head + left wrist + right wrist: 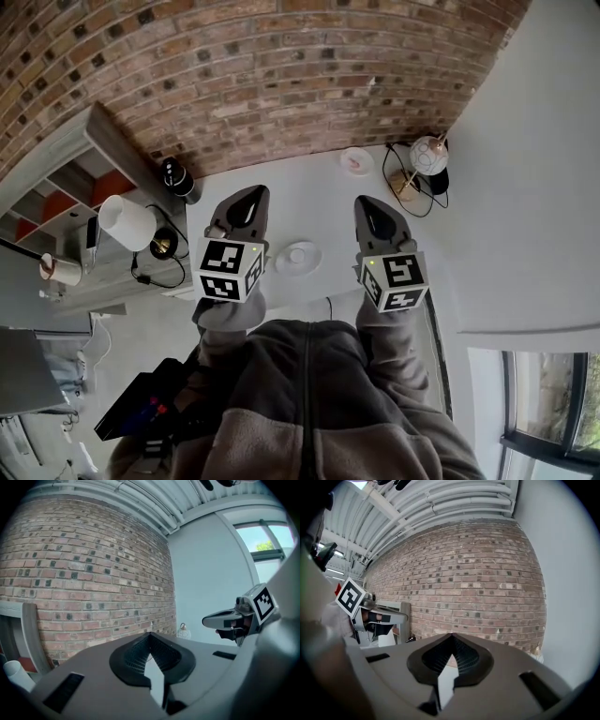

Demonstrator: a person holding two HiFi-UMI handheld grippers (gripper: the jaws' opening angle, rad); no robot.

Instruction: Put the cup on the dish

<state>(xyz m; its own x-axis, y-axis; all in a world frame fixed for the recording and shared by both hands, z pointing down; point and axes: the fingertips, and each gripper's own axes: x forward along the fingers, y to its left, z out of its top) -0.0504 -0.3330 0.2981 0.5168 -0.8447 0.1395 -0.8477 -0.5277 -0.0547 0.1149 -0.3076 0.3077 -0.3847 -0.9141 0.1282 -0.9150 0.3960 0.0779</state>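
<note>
1. Pale tabletop (309, 202) stretches from the person's grey fleece jacket (319, 403) out to a red-brown brick wall (281, 75). A white wall closes the right side.
2. Nearest the person, the left gripper (253, 193) is held above the table. In its own view its jaws are pressed together at the tips and nothing is between them.
3. The right gripper (367, 202) is level with it, and its jaws are likewise closed on nothing.
4. Between the two grippers, touching neither, a shallow white round dish (298, 256) lies flat on the table. Nothing stands around it. Its centre shows only a raised ring, and I cannot tell what, if anything, is in it.
5. To the left, off the table, a white cylindrical lampshade (127, 222) and a looped black cable (161, 272) sit on a grey shelf unit (103, 141) holding orange boxes.
6. Beyond the left gripper, a glossy black cylinder (176, 178) stands at the table's edge.
7. Farther out, well apart from the dish, a small white round cup with a pinkish mark (356, 161) rests near the brick wall.
8. Just right of the cup is a globe lamp on a brass base (427, 157), ringed by a black cord.
</note>
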